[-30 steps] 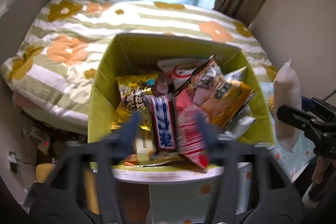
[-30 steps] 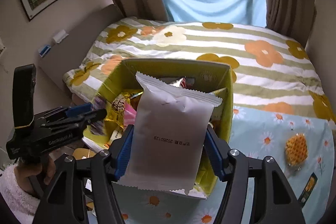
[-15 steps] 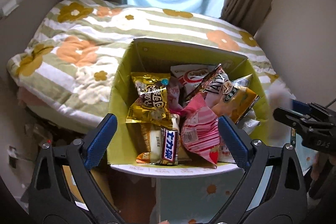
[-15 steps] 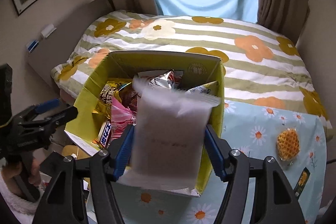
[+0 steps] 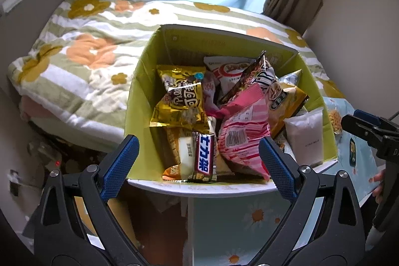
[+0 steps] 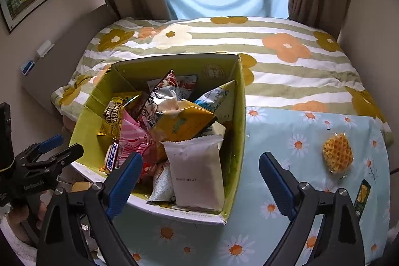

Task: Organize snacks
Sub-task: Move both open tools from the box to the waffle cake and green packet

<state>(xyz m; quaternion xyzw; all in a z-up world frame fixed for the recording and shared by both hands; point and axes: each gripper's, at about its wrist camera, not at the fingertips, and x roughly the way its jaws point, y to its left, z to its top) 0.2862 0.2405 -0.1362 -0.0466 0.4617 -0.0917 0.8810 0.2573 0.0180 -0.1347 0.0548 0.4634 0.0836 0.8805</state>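
The yellow-green cardboard box [image 6: 239,101] is sitting on the daisy-print bench [image 6: 294,121], hard against the flowered bed [image 6: 286,46], and it is brimming with snack packs. What is changing is on the person's right: a second ago the plain white packet [image 6: 197,171] was pinched upright between the right tongs [image 6: 200,175] above the box; now it is lying inside, leaning against the near right wall, just in front of the yellow chip bag [image 6: 184,124]. The right tongs have just been spreading, and they are standing wide apart over the box's near corner with nothing touching their blue pads, so the packet is looking like a finished drop.

The left tongs [image 5: 198,162] have likewise been widening and are gaping empty at the box's near edge, with the dark blue chocolate bar [image 5: 204,156] and the pink striped pack [image 5: 243,138] lying free in the box beyond them, gripped by nothing.

For the tidying, that is one more item stowed. Still waiting out on the bench, well apart from the box, are a wrapped waffle [image 6: 338,152] and, nearer the edge, a small dark sachet [image 6: 362,196]. The waffle is probably the right hand's next pick.
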